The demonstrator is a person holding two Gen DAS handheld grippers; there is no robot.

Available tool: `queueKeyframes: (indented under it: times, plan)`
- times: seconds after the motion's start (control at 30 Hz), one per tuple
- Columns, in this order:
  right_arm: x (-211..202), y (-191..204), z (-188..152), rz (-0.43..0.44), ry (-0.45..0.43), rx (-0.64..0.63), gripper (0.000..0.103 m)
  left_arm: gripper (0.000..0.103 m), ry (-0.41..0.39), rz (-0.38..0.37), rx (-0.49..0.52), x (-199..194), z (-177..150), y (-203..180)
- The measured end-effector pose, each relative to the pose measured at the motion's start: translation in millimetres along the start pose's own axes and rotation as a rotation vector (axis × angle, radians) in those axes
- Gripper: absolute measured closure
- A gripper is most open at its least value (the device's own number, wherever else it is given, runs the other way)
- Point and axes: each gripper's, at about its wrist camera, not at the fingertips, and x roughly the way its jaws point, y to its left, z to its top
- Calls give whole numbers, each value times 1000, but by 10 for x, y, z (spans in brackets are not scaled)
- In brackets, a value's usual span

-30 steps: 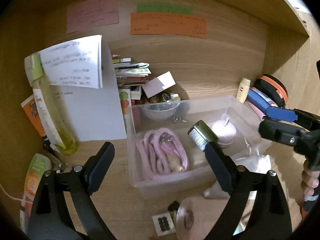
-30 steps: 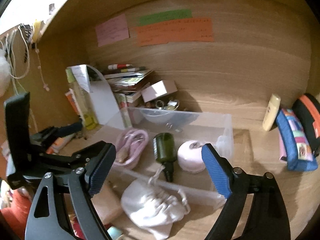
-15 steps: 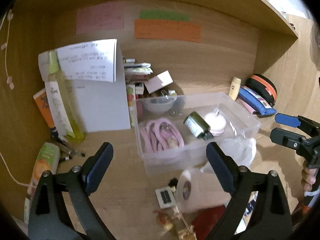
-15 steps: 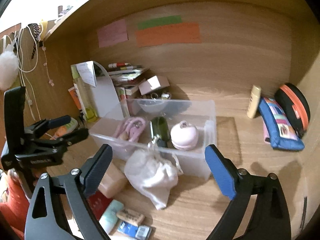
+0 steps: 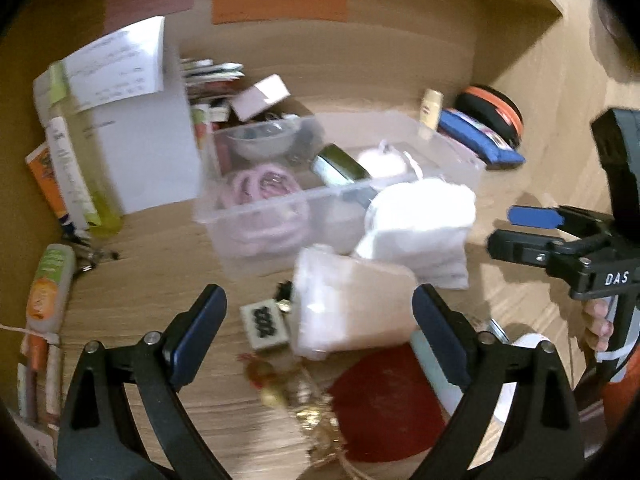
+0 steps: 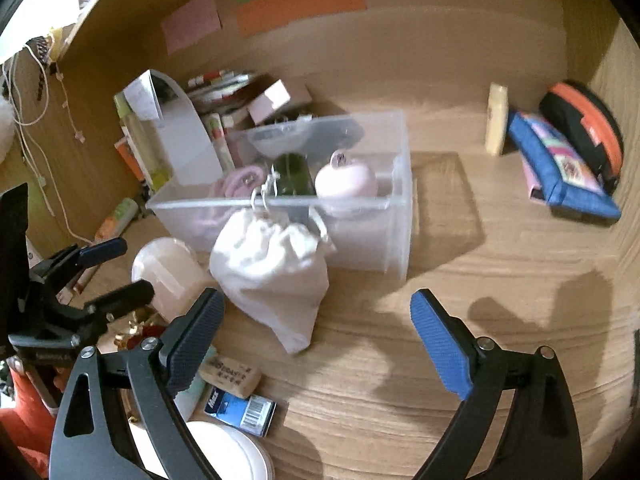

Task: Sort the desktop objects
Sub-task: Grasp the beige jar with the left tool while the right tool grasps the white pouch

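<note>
I take the clear plastic bin (image 6: 394, 216) as my landmark: it is a thin-walled, translucent rectangle standing on the wood-grain desk (image 6: 460, 360). Inside it I see a coiled pink cable (image 5: 260, 188), a dark green glass bottle (image 6: 294, 174) lying on its side, a smooth, rounded pink object (image 6: 346, 180) and a clear bowl (image 5: 262, 142) at the back. Slumped against the bin's front wall is a white drawstring cloth pouch (image 6: 272, 264), soft and wrinkled; beside that lies a frosted, peach-coloured cylindrical container (image 5: 352, 308) on its side. My left gripper (image 5: 318, 320) has its dark, ribbed pads spread wide on either side of that container, not touching it. My right gripper (image 6: 316, 328) also stands spread wide over bare wood in front of the bin, nothing between its blue, textured pads.
</note>
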Motion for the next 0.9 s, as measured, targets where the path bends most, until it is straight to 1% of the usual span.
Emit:
queueKeyframes:
  times: [0.07, 0.17, 0.33, 0.43, 0.53, 0.6, 0.73, 0.8, 0.83, 0.87, 0.9]
  plan:
    - [65, -6, -14, 22, 30, 3, 10, 8, 13, -12, 20, 48, -13, -61]
    - [168, 25, 22, 28, 65, -24, 10, 8, 40, -6, 27, 144, -5, -101]
    - [325, 74, 158, 14, 99, -66, 10, 8, 88, -9, 17, 287, 13, -123]
    - [435, 100, 222, 32, 130, -89, 10, 8, 103, 8, 40, 345, 21, -165]
    - [522, 128, 262, 48, 157, -99, 10, 8, 104, 34, 63, 381, 35, -184]
    - [558, 161, 293, 51, 159, -118, 10, 8, 104, 39, 66, 398, 47, -177]
    - [638, 217, 310, 72, 166, -148, 11, 8, 76, 43, 64, 385, 64, -169]
    - [673, 218, 300, 90, 165, -136, 15, 12, 65, 41, 66, 378, 70, -169]
    - [689, 215, 296, 102, 168, -133, 26, 15, 67, 25, 63, 381, 72, -163]
    - [706, 213, 293, 133, 177, -132, 37, 20, 68, 10, 60, 386, 74, -160]
    - [717, 211, 291, 156, 186, -129, 40, 22, 70, -5, 58, 392, 77, -161]
